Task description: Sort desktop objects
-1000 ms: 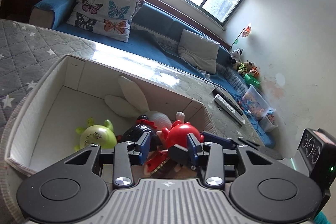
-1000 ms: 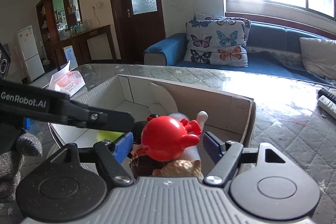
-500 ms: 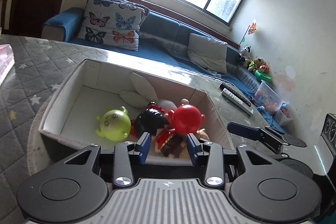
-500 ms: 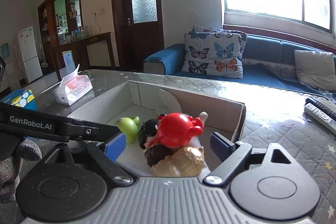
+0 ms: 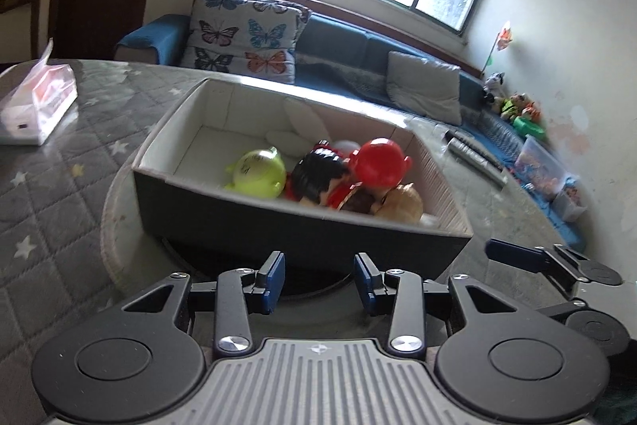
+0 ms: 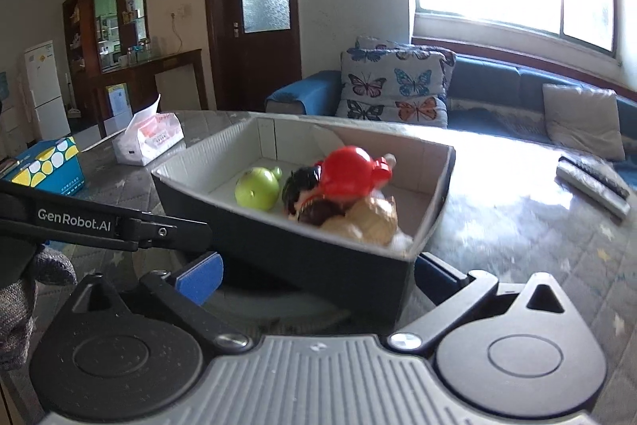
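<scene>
Both grippers empty, jaws parted, toys boxed.
Left gripper [image 5: 318, 279] and right gripper [image 6: 318, 277] sit near the box [image 5: 278, 226]; bumping could spill the red toy [image 5: 380, 162].

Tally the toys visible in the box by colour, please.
Red toy: 1
Green toy: 1
Black-haired figure: 1
Tan toy: 1
White plush: 1, partly hidden
Total: 5 visible in the box

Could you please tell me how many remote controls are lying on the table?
2: remote controls lie side by side on the table, right of the box, towards the sofa. Blur may hide others.
</scene>
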A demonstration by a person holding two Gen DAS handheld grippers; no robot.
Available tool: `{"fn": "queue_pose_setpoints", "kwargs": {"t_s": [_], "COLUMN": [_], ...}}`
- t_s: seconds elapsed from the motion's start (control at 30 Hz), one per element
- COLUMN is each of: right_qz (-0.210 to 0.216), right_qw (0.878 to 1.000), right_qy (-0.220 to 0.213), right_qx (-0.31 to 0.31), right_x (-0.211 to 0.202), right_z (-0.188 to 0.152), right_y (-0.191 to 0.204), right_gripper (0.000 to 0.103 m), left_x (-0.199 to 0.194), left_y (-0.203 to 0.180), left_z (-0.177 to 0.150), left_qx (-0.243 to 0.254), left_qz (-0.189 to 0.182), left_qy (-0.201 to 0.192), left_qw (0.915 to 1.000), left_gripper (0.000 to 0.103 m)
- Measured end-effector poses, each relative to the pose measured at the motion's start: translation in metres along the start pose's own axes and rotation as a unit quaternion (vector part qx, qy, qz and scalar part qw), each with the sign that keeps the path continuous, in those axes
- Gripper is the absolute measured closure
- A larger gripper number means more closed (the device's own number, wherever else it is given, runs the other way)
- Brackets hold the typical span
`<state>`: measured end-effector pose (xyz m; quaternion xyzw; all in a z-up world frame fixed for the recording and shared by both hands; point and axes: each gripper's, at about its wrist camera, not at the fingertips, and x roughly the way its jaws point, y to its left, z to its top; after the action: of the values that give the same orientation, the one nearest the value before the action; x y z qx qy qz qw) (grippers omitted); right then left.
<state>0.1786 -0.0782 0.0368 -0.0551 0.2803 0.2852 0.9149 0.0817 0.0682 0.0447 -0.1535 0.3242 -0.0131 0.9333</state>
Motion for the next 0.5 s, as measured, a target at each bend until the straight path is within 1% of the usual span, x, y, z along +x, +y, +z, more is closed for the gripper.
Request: {"fn": "queue_pose_setpoints", "kwargs": {"t_s": [0.27,0.5], "right_qz": [-0.017,-0.035], "right_qw": [0.999,0.998], "right_qy": [0.003,0.007], "right_qx": [0.034,0.052], "right_x": [-0.012,-0.019], "right_z": [-0.018,-0.030], "right_y": [-0.006,-0.007], "right_gripper": [0.000,0.000], "left_x": [-0.007,-0.012], "left_y": [-0.005,-0.014], "left_z": [-0.020,-0.033], "left_qx": [0.007,0.024], "left_qz": [0.024,0.042], "left_qy": [0.013,0.010], "left_qw": [0.9996,0.9988], "left_gripper": [0.062,0.062]}}
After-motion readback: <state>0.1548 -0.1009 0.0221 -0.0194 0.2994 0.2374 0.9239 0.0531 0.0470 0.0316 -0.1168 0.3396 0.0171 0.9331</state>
